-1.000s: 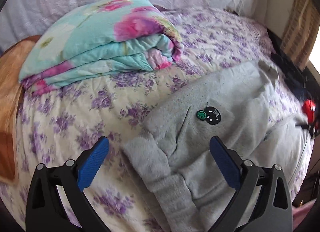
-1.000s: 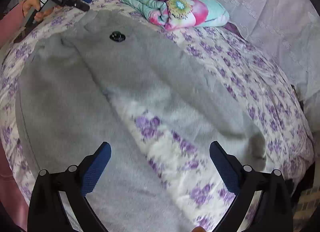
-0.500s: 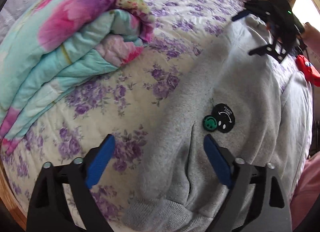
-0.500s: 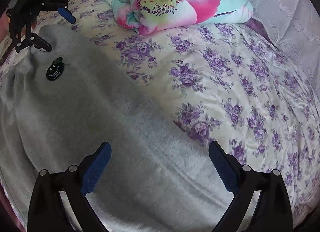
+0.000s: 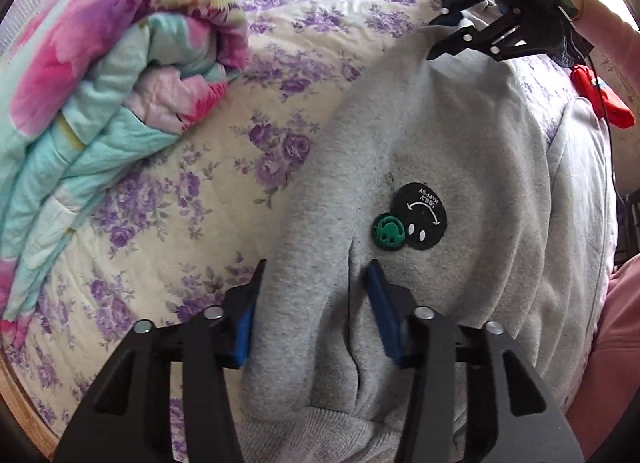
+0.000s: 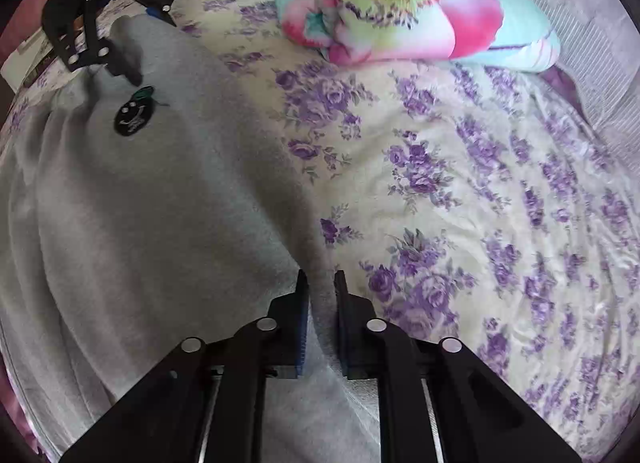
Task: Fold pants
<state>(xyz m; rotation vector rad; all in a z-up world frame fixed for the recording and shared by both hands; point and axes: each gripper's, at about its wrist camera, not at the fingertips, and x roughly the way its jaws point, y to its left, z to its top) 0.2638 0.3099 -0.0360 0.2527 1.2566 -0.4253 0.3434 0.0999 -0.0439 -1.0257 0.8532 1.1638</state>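
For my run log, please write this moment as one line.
left gripper: fingers pinching grey pants near waistband | right gripper: pinching pants edge | jaws just closed | fold: not begun

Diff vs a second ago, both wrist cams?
Both tools came down onto the grey pants and their jaws have just been closing: left tool bunches fabric near the waistband, right tool pinches the leg edge. Folded quilt and pants unmoved.

Soft daylight, glare at the left view's top-right corner (fisheye-bent, dark-rimmed edges).
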